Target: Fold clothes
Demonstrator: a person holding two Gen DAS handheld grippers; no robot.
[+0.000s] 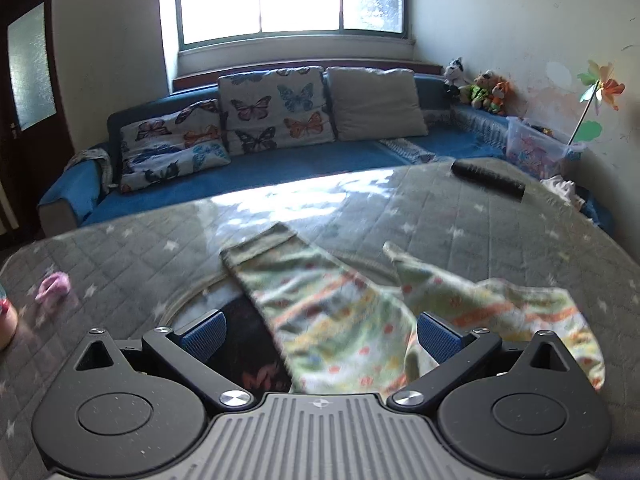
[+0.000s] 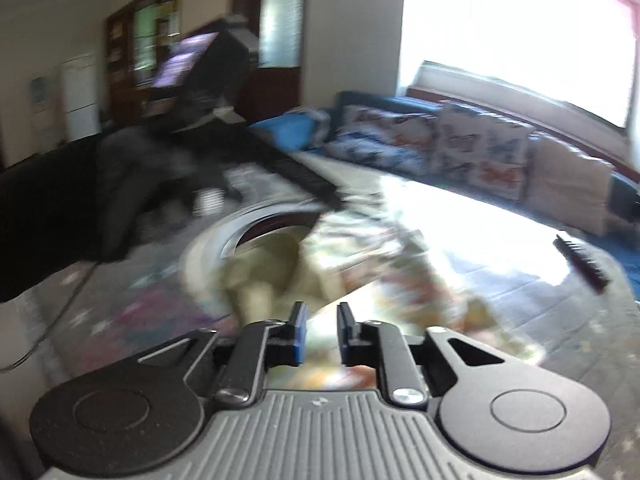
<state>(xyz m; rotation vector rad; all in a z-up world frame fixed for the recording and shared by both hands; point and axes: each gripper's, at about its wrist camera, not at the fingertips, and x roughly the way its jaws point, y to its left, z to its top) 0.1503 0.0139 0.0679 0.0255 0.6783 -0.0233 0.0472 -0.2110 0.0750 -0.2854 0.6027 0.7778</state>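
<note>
A small pair of printed green trousers lies crumpled on the grey quilted table, its two legs pointing away from me and partly covering a round basin set there. The cloth looks thin, light and floppy; I judge it best taken at the waistband corners or a leg hem. My left tool is spread wide, the near end of the trousers lying between its fingers. My right tool is nearly closed just above the cloth; blur hides whether it pinches any.
</note>
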